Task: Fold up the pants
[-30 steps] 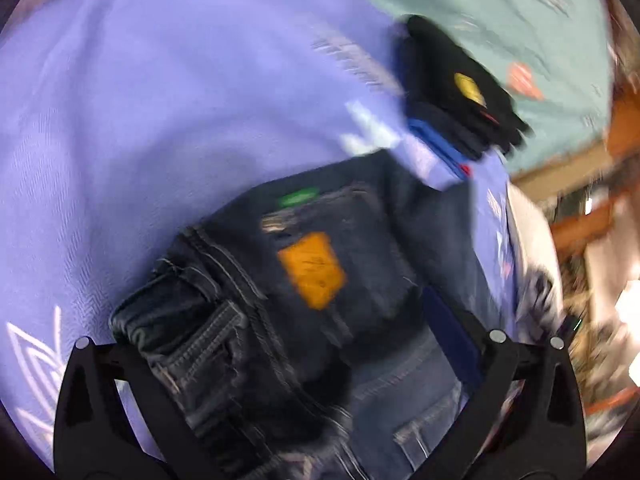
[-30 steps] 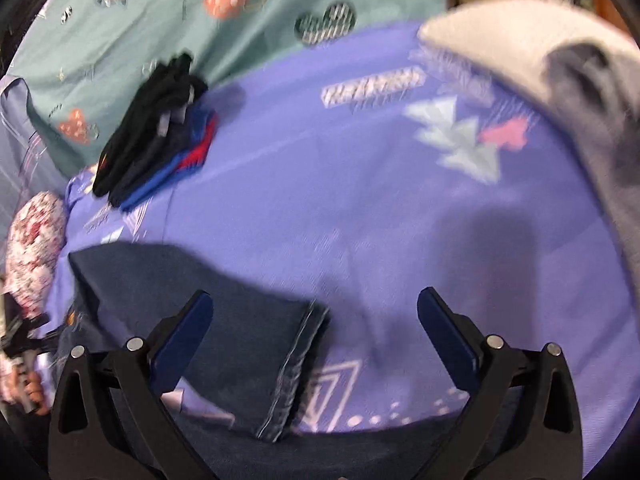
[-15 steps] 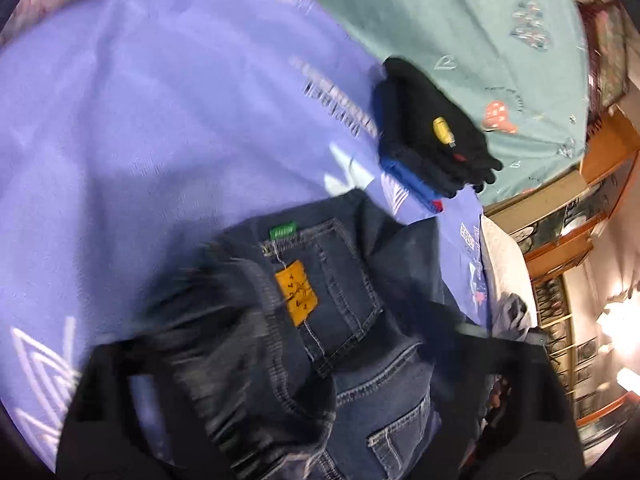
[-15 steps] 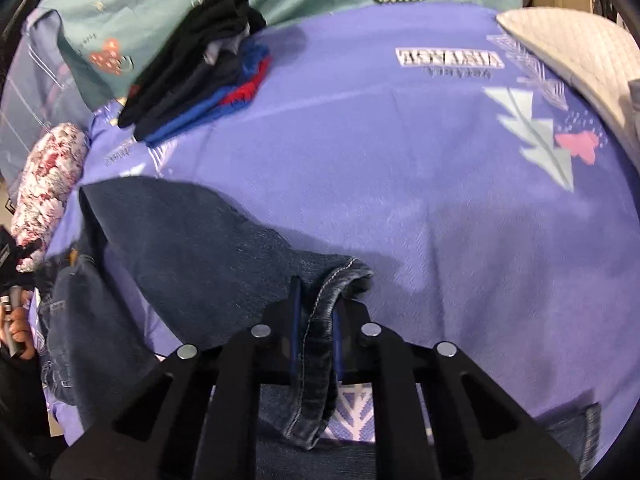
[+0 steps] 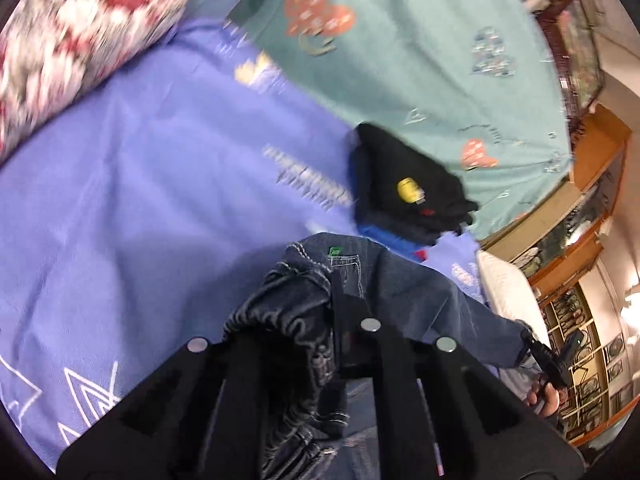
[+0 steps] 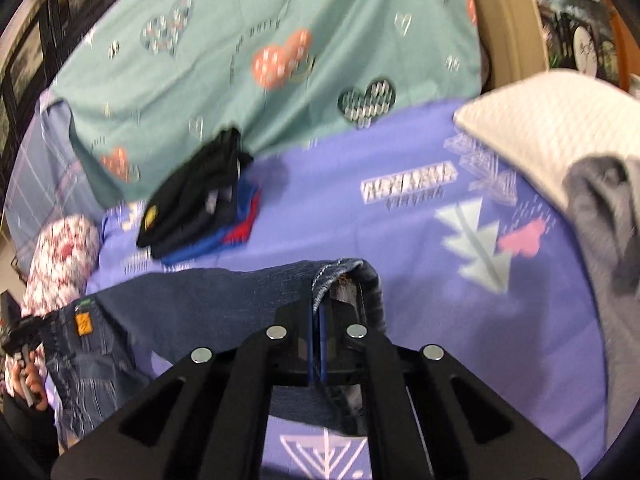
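Dark blue jeans (image 5: 404, 288) lie on a purple printed bedsheet (image 5: 140, 200). In the left wrist view my left gripper (image 5: 326, 304) is closing its jaws on the bunched waistband, and the denim is pinched between them and lifted. In the right wrist view my right gripper (image 6: 320, 312) is closing its jaws on the hem of one leg of the jeans (image 6: 224, 296), with the cuff clamped between the blue pads and raised off the sheet. The leg stretches left toward the orange waist patch (image 6: 82, 324). Each view shows the other gripper, held by a hand, at its edge.
A stack of folded dark clothes (image 6: 200, 200) sits at the far side of the sheet, with a teal heart-print sheet (image 6: 280, 40) behind it. A floral pillow (image 5: 80, 36) lies at the left. A white quilted pillow (image 6: 540, 120) and a grey garment (image 6: 608, 216) lie at the right.
Both grippers were open over the jeans; now each has shut on denim, left on the waistband, right on the leg hem. Both have risen and lifted the cloth off the bed.
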Available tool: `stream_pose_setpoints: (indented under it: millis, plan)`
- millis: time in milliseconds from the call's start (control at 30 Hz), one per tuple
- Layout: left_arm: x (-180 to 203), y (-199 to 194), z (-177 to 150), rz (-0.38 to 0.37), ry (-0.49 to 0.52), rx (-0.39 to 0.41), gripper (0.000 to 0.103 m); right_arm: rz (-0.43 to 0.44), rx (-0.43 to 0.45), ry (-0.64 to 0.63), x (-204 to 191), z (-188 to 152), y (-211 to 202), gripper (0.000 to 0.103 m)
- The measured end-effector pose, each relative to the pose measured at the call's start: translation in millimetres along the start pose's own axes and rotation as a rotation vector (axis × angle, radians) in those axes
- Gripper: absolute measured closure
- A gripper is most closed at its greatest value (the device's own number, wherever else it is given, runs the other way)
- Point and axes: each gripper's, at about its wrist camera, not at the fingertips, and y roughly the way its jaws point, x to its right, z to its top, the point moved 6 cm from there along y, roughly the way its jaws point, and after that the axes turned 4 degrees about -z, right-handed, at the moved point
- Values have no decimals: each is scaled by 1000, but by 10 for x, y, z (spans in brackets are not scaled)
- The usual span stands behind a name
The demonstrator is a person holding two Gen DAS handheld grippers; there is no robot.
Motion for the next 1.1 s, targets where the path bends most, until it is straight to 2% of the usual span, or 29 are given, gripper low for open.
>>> stream_pose_setpoints:
  millis: [167,233,333,400,533,633,667,700,733,767,833,900,933,967,1033,1100]
  plan:
    - [396,-217,274,-22,80,42,95,-45,125,50,219,560,-246,101]
    - [511,-263,382,-1,112,35,95,-74,155,55,333,761,-282,101]
    - [456,-144,537,45,92,-25,93,-124,120,73,530,957,-95,101]
    - [327,82,596,79,76,-82,92,-175,65,71,646,1047,216,101]
    - [-42,893,629,185,92,-229,92,-315,-96,16,720,1025,1176,101]
    - [-353,1549,554,271,101,-346,89,-400,-194,-64,764,796,1956,99]
    - [-461,1693,526,316,97,-373,85,-428,-223,-89,786,713,2137,99]
    - [-561,1798,506,338,73,-396,72,-494,-249,-117,846,609,2288,90]
    - [-637,1869,478,297,15,-420,63,-553,-241,-134,881,566,2325,72]
    - [-645,1863,476,248,-22,-421,49,-583,-224,-136,907,566,2300,62]
    - [-615,1743,506,185,-54,-412,44,-620,-133,-147,903,637,2066,36]
    - [-572,1606,524,122,-84,-418,23,-634,-53,-176,898,745,1757,28]
    - [-576,1446,553,117,-104,-397,20,-635,-21,-178,914,805,1559,27]
    - [-574,1313,569,104,-122,-377,11,-618,3,-166,925,852,1347,26]
    - [-561,1027,566,31,-173,-345,9,-584,26,-153,924,880,1006,17]
    - [-556,724,521,-17,-209,-325,8,-537,50,-170,875,788,552,14]
